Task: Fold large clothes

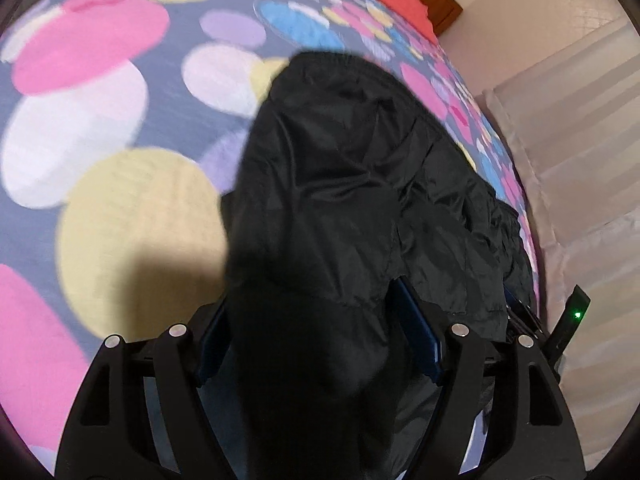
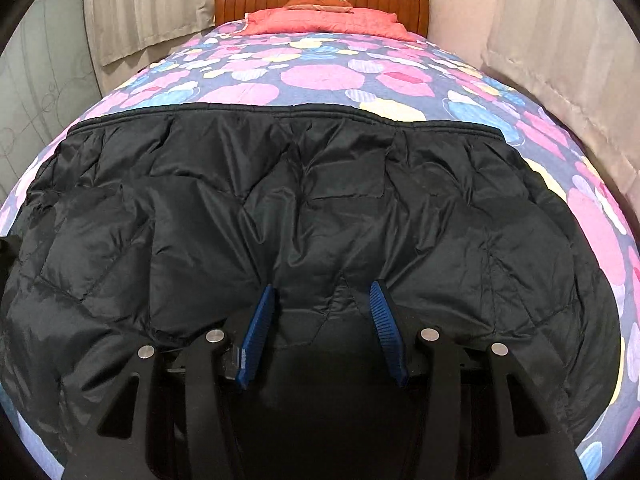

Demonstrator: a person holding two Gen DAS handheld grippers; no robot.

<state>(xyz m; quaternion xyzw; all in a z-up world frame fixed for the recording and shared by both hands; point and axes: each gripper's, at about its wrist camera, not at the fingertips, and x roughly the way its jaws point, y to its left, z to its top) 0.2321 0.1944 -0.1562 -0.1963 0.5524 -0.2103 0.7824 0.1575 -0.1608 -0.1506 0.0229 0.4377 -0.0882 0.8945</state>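
Black quilted puffer jacket [image 2: 304, 208] spread on dotted bedspread [image 2: 328, 76] ahead of us | right gripper [image 2: 322, 320] parted, gripping nothing | left gripper [image 1: 316, 324] straddles fabric, unclamped | step: releasing a fold; next: we regrasp an edge.

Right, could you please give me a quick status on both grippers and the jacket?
Left gripper: a fold of black jacket between the jaws. Right gripper: jaws apart over the jacket. Jacket spread on the bed. Nothing in the way.
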